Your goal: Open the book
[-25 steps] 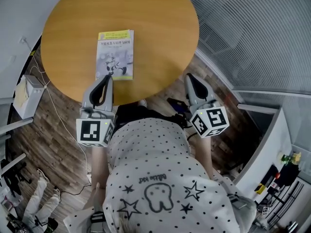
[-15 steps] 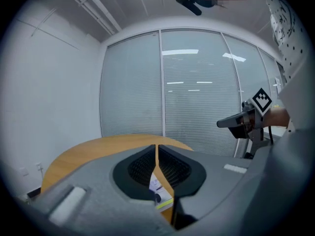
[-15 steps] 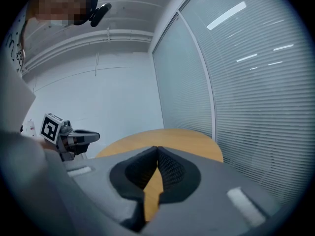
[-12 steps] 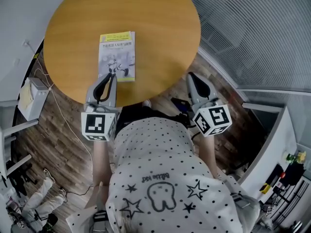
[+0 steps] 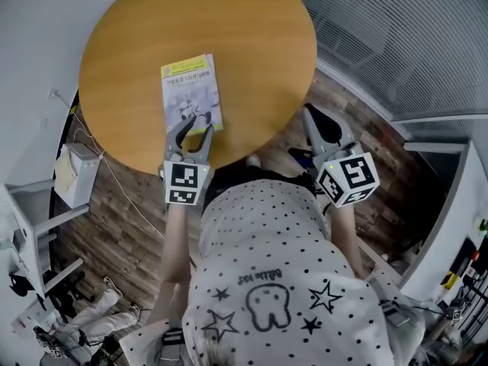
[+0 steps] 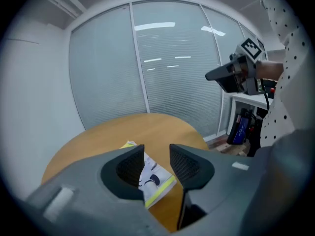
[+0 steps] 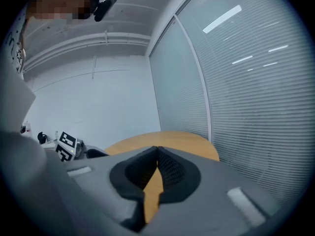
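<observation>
A closed book (image 5: 192, 94) with a yellow-banded cover lies flat on the round wooden table (image 5: 252, 44), near its front edge. My left gripper (image 5: 192, 125) hovers over the book's near end; its jaws have just been opening and stand apart with nothing gripped. In the left gripper view the book (image 6: 153, 179) shows through the gap of that gripper (image 6: 156, 154). My right gripper (image 5: 313, 114) stays off the table's right front edge, away from the book. In its own view the right gripper (image 7: 157, 149) has its pads touching and holds nothing.
A white box (image 5: 72, 175) and a cable lie on the wooden floor left of the table. Glass walls with blinds (image 5: 396, 36) run behind and to the right. The person's dotted shirt (image 5: 274, 280) fills the lower head view.
The left gripper has come forward and down from the table's edge to the book's near end, and its jaws have gone from shut to apart. The right gripper has stayed put.
</observation>
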{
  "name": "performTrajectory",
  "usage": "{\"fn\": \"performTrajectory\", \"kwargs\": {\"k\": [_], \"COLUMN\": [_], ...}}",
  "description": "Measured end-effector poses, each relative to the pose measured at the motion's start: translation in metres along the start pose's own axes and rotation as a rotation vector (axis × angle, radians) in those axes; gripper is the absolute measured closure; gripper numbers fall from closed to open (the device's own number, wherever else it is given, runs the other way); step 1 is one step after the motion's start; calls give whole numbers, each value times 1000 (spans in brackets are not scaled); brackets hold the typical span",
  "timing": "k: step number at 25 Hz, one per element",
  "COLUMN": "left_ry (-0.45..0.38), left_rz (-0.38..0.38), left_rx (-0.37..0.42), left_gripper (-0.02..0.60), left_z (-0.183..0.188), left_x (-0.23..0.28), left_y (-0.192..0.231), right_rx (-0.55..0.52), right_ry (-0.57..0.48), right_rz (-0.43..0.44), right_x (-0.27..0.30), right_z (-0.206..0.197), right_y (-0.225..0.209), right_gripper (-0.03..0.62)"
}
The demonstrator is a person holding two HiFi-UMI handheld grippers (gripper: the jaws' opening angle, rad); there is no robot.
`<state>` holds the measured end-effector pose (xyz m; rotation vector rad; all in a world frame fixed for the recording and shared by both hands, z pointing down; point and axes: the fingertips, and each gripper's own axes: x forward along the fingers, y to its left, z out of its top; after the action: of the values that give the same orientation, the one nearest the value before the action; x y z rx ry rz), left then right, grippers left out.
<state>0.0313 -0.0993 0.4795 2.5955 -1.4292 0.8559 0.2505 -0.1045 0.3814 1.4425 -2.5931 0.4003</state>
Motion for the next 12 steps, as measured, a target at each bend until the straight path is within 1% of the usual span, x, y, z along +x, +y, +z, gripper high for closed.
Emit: {"fn": "performTrajectory", "kwargs": {"k": [3,6,10,12], "left_ry": [59,118,238,276], "left_rz": [-69,-133,-166,-186], "left_rx": [44,90,120,150], "left_gripper": [390,368,367,367], "left_z": [-18,-37,-73,-85], "left_x": [18,34,49,56], "left_y": [-11,-11,-13,-19], "right_rx": [4,14,30,37], "right_ry": [-8,-22,-21,-18], "right_rz": [-10,-27,-42,-50], "right_x": [-4,-6,-11,-14], "right_z": [3,4,0,-2], "right_y": [-1,0,-2,-4], "right_gripper": [589,590,591,591]}}
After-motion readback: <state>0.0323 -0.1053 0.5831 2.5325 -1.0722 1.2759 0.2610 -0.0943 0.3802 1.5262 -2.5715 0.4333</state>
